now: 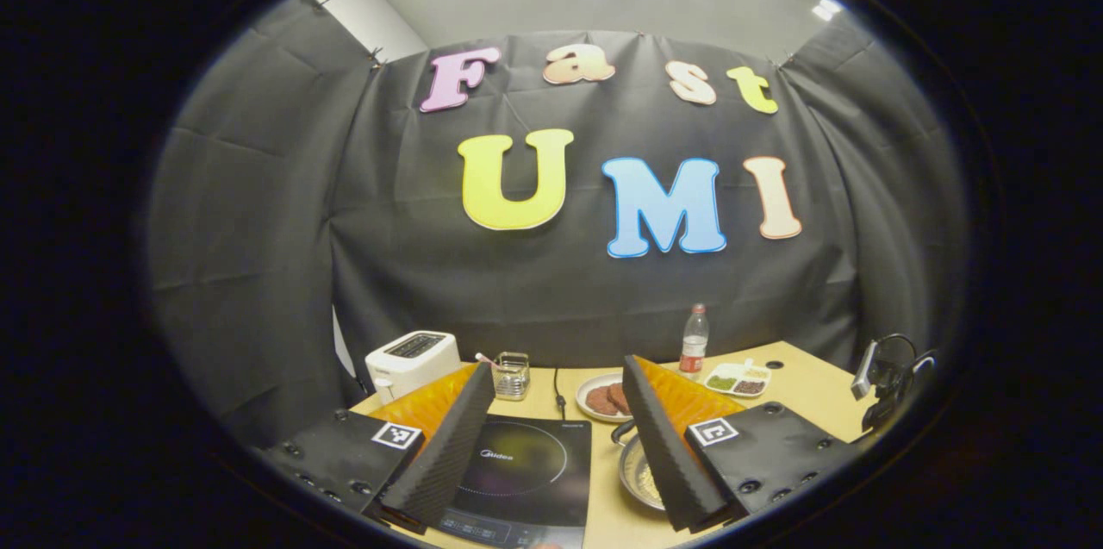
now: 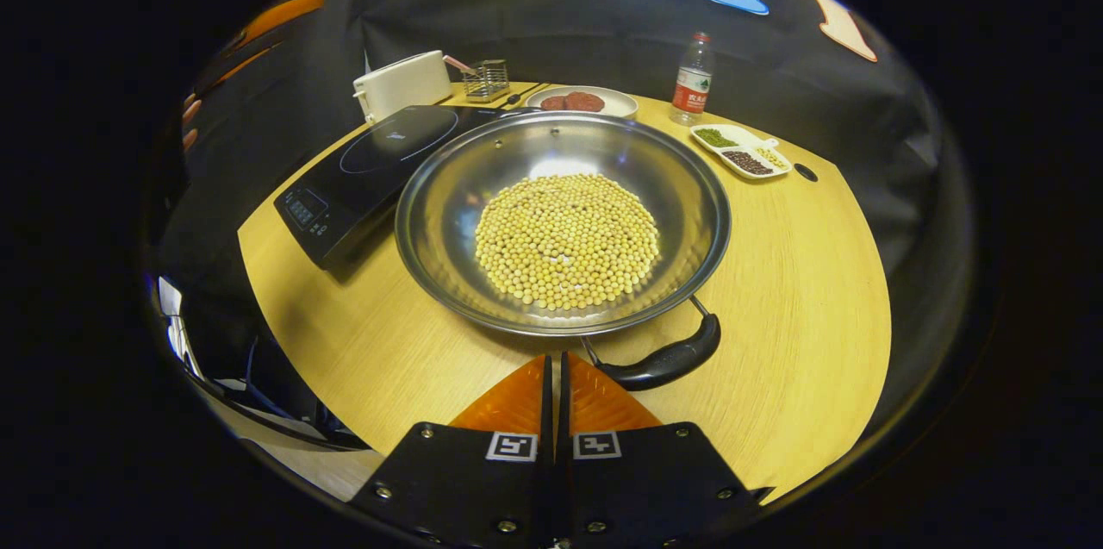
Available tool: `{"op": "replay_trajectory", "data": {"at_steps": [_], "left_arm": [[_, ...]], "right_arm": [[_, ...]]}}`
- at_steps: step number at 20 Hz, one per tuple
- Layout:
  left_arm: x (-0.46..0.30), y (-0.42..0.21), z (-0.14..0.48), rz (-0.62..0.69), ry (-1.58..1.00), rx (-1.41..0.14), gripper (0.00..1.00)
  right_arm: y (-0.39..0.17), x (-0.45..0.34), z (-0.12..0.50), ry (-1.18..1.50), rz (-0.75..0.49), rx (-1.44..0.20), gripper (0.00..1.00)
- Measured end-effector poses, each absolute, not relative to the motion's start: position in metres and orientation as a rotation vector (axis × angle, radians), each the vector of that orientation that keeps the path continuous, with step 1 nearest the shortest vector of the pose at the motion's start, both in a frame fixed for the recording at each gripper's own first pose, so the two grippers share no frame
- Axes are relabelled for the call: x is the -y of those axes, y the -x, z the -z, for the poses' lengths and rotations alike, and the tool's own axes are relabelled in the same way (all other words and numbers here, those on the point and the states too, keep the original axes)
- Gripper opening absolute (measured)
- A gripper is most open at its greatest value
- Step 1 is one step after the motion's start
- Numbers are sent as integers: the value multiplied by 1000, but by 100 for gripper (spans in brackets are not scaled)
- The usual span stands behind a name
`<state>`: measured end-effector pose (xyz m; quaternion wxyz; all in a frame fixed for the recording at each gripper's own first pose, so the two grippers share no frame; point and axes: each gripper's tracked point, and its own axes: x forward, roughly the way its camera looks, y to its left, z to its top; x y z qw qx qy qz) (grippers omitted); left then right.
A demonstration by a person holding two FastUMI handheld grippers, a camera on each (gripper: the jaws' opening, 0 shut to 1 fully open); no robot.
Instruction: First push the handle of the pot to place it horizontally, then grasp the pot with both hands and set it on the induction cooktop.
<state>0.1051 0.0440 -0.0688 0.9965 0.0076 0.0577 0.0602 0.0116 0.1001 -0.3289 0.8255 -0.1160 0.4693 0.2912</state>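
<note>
Right gripper (image 2: 556,359): while it hung just short of the round steel pot of yellow beans (image 2: 562,221), its fingers met, holding nothing.
Left gripper (image 1: 560,446): spread wide above the black induction cooktop (image 1: 526,471), empty.

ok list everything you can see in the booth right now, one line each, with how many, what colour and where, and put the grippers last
pot: one, silver, mid-table beside the cooktop, holding pale yellow beans
pot handle: one, black, on the rim side nearest the right gripper
induction cooktop: one, black, left of the pot
toaster: one, white, back left
wire holder: one, metal, beside the toaster
plate: one, white, behind the pot, with dark round patties
bottle: one, clear with red cap, back of table
divided dish: one, white, back right, green, dark and yellow contents
table: one, light wood
left gripper: one, open, above the cooktop
right gripper: one, shut, empty, just short of the handle
</note>
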Motion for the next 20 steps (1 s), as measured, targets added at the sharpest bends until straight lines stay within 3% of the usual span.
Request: {"op": "replay_trajectory", "data": {"at_steps": [2, 8, 10, 17, 20], "left_arm": [[-39, -109, 68, -120, -24, -118, 99], [-28, -115, 74, -130, -30, -133, 94], [-24, -115, 76, -136, -38, -140, 99], [-13, -120, 89, -171, -51, -174, 95], [-6, -126, 96, -182, -59, -190, 98]], "right_arm": [[-20, -93, 330, 246, -604, -999, 1], [-52, -66, 334, 231, -548, -1000, 1], [-63, -59, 335, 223, -533, -998, 1], [-107, -34, 339, 202, -473, -977, 1], [-127, -23, 340, 174, -431, -953, 1]]}}
